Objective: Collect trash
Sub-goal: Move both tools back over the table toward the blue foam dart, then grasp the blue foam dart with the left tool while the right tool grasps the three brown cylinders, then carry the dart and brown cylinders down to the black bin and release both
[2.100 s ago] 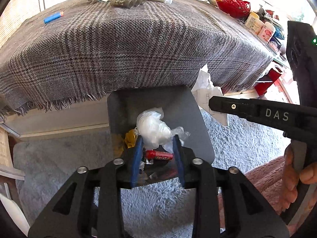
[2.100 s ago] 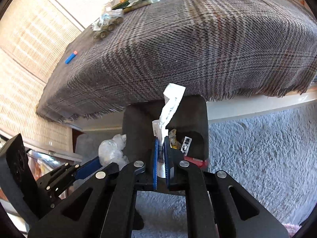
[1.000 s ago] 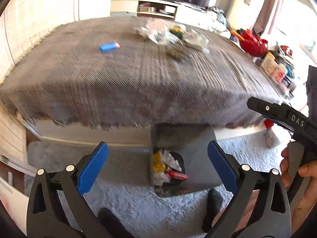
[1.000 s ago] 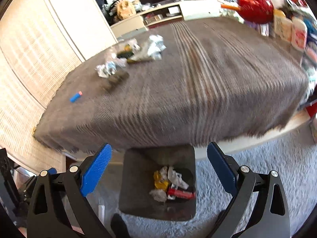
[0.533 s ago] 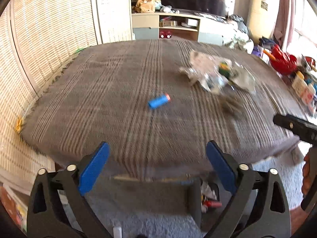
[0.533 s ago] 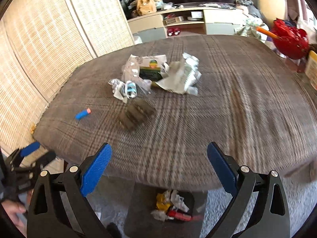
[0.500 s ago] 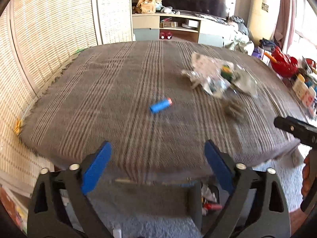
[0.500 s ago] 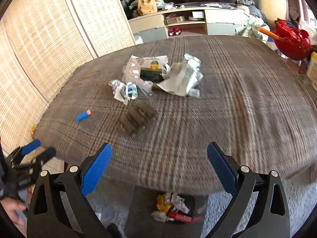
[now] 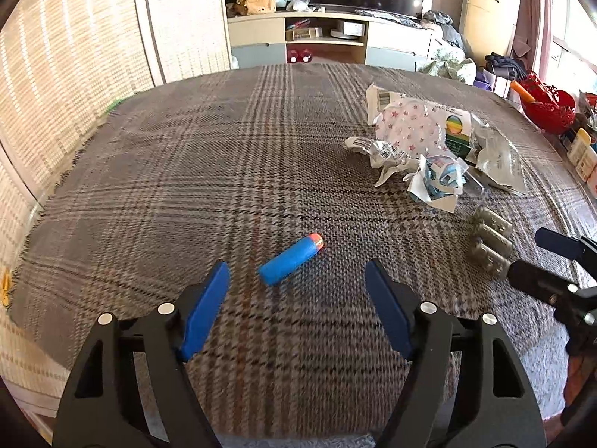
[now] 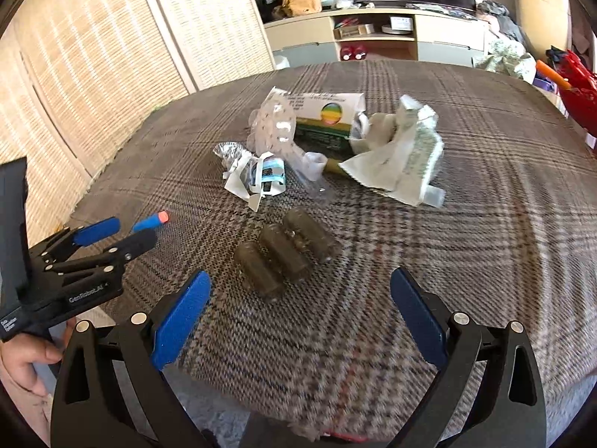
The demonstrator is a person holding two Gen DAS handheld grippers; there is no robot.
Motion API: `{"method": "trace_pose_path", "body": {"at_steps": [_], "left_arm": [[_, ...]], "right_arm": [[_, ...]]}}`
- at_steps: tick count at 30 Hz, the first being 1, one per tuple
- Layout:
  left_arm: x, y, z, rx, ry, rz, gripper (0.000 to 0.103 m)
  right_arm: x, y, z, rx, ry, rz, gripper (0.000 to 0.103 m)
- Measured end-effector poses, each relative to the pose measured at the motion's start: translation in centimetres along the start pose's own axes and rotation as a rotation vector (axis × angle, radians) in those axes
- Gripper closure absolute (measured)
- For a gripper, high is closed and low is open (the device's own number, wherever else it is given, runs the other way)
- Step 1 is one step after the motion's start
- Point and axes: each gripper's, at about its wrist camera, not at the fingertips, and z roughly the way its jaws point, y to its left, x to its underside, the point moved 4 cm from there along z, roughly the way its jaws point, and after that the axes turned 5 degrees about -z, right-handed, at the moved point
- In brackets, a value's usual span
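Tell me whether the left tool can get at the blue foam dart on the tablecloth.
Probably yes. The blue foam dart lies alone on the plaid tablecloth, just ahead of the left tool, whose jaws have been closing but are open, nothing between. No other trash blocks it.

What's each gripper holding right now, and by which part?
Nothing. Left gripper has just been closing, empty, blue foam dart ahead; right gripper is open, empty.

Bright daylight from the right, fisheye-bent edges, slight motion blur
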Motion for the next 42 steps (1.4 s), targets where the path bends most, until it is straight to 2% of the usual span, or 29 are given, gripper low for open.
{"method": "trace_pose_path", "body": {"at_steps": [3,6,10,12,14,17,22,27,35,42], "left_arm": [[-0.1,0.1,1.2,0.005,0.022,-0.004,0.049],[-0.5,0.1,1.6,0.014,0.015,-0.017,0.052],[-0.9,0.3,2.0,0.007,0.004,-0.019,0.065],[-1.0,0.0,2.1,0.0,-0.003,-0.01,0.066],[-1.0,-0.1,2.1,-0.004,-0.008,0.0,0.066],[-1.1,0.0,2.1,0.003,-0.009,0.003,0.067],[-0.9,-0.1,1.8,0.009,-0.002,0.017,0.068],[-0.3,-0.6,1.1,0.017,0.02,0.016,0.069],[1.7,-2.3,-0.6,0.022,0.044,0.037,0.069],[4.3,-3.7,-3.2,0.064,0.038,0.028,0.069]], "right_arm": [[0.1,0.0,0.9,0.012,0.013,-0.004,0.006],[-0.1,0.4,1.4,0.039,0.001,-0.04,0.005],[0.1,1.3,2.0,0.105,-0.007,-0.12,0.005],[0.2,1.9,2.2,0.14,-0.023,-0.163,0.005],[0.2,1.7,2.1,0.143,-0.034,-0.147,0.008],[-0.2,1.4,1.7,0.15,-0.045,-0.133,0.032],[-0.2,1.4,1.5,0.148,-0.04,-0.126,0.033],[0.1,0.9,0.9,0.098,-0.026,-0.089,0.033],[2.5,-1.2,-1.9,0.051,-0.031,0.037,0.033],[3.8,-2.0,-5.5,0.056,-0.061,0.033,0.033]]}}
